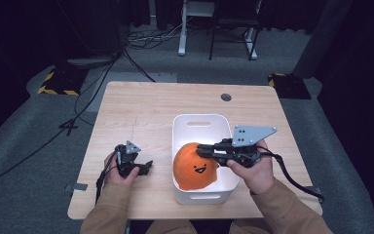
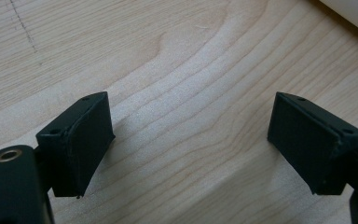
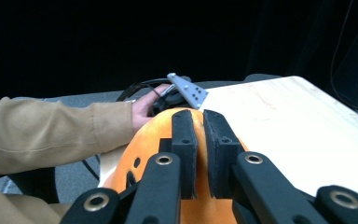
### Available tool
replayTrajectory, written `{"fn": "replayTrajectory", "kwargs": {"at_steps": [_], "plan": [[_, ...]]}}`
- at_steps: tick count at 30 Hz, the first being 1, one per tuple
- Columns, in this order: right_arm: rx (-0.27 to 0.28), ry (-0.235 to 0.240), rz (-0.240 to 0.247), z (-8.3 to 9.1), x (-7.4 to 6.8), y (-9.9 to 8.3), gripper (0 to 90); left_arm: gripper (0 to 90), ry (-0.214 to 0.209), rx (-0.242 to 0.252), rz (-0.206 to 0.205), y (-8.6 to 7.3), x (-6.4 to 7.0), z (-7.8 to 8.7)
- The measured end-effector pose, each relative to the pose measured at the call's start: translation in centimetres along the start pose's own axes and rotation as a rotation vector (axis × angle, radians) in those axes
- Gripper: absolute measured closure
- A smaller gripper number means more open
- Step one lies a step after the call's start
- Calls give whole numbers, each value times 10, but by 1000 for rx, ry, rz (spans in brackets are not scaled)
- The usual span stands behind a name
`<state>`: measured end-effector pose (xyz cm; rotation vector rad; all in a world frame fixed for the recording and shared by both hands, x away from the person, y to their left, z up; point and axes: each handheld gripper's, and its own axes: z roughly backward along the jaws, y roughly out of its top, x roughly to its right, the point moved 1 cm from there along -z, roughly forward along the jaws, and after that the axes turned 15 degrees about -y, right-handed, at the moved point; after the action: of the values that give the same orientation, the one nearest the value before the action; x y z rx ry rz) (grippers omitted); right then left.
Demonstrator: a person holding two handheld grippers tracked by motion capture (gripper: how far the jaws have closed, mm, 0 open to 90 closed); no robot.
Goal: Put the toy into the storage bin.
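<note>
Just under the right gripper [image 1: 208, 148], jaws nearly pressed together on top of it, the orange plush [image 1: 195, 167] sits in the white bin [image 1: 182, 124]; such a shallow pinch could slip. The left gripper [image 2: 191, 140] rests spread over bare table [image 1: 141, 107].

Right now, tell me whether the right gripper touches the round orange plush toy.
Touching: in the right gripper view, the right gripper pinches the orange plush toy.

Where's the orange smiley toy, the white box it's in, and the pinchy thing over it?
orange smiley toy [image 1: 195, 168]: high view, middle of its face side.
white box [image 1: 198, 120]: high view, far rim by the handle slot.
right gripper [image 1: 202, 149]: high view, between its jaw tips above the toy.
</note>
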<state>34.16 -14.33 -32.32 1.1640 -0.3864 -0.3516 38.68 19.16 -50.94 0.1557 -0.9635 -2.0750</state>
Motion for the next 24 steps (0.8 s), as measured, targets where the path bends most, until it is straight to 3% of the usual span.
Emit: {"fn": "replayTrajectory", "kwargs": {"at_steps": [7,12,16,24], "plan": [[-13,24,3,5,-16,-8,839,145,1,0,0,0,0,0],[-42,32,-48,10,-14,-22,839,146,2,0,1,0,0,0],[-66,41,-60,11,-14,-28,838,146,2,0,1,0,0,0],[-134,51,-26,4,-22,-37,836,146,1,0,1,0,0,0]]}}
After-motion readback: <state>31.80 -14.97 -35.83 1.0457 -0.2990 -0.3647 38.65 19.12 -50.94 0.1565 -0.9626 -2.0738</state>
